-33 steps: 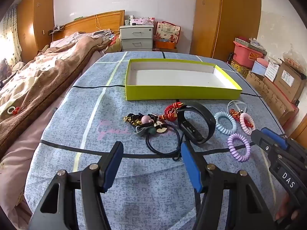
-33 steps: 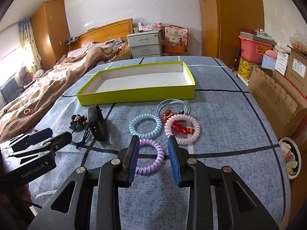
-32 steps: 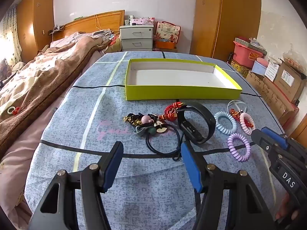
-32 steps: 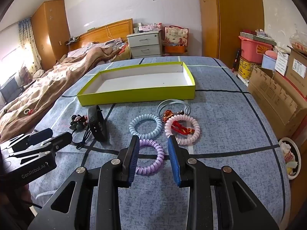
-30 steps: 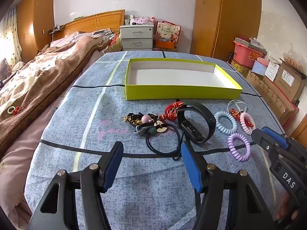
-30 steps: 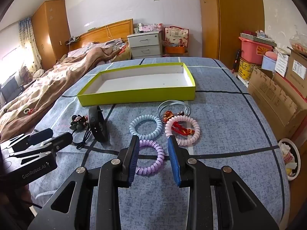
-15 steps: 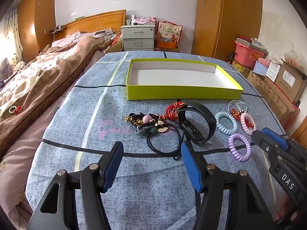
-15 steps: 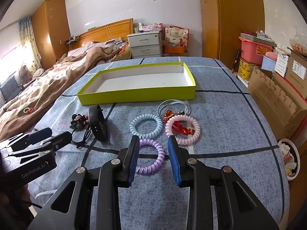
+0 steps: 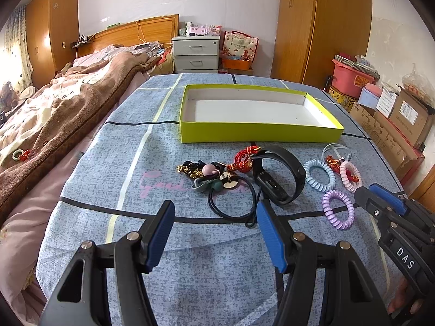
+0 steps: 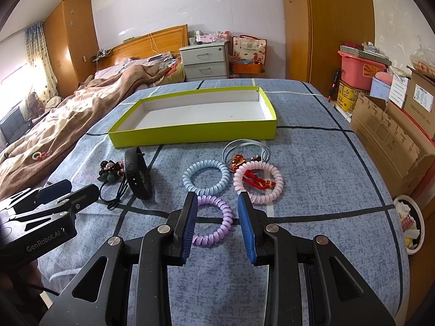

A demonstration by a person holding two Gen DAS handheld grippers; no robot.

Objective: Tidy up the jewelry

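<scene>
Jewelry (image 10: 206, 176) lies before empty green box (image 10: 190, 133); both tools (image 9: 212, 214) (image 10: 217, 203) gape, unladen.

On the table (image 10: 326, 163), the tray (image 10: 195, 131) sits at the far side. Before it lie 3 coil bands: 1 (image 10: 205, 177) left of another (image 10: 258, 182), the 3rd (image 10: 217, 222) nearest. The wristband (image 9: 277, 175) lies left of them, with a bead cluster (image 9: 209, 174) at its left.
</scene>
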